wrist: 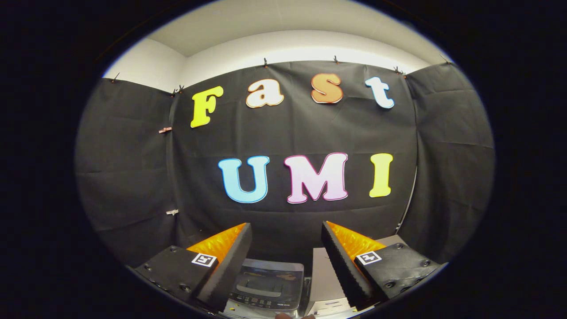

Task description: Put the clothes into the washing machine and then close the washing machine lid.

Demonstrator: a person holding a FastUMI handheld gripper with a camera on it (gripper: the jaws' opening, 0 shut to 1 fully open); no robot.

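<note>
Tongs point(287, 261) spread wide, gripping nothing, held high facing the booth wall; below between them, washing machine point(268, 285) with lid point(270, 279) apparently down, perhaps for overview.

Gripper point(287, 230) seen as two wedge-shaped fingers point(230, 266), spread apart, nothing clamped between. Inner faces lined with ribbed, sawtooth pads point(343, 266). Square black-and-white marker point(203, 259) fixed on each finger base. Round screws point(390, 283) set in base blocks. Glossy faceted panels noted on outer flanks.
</note>
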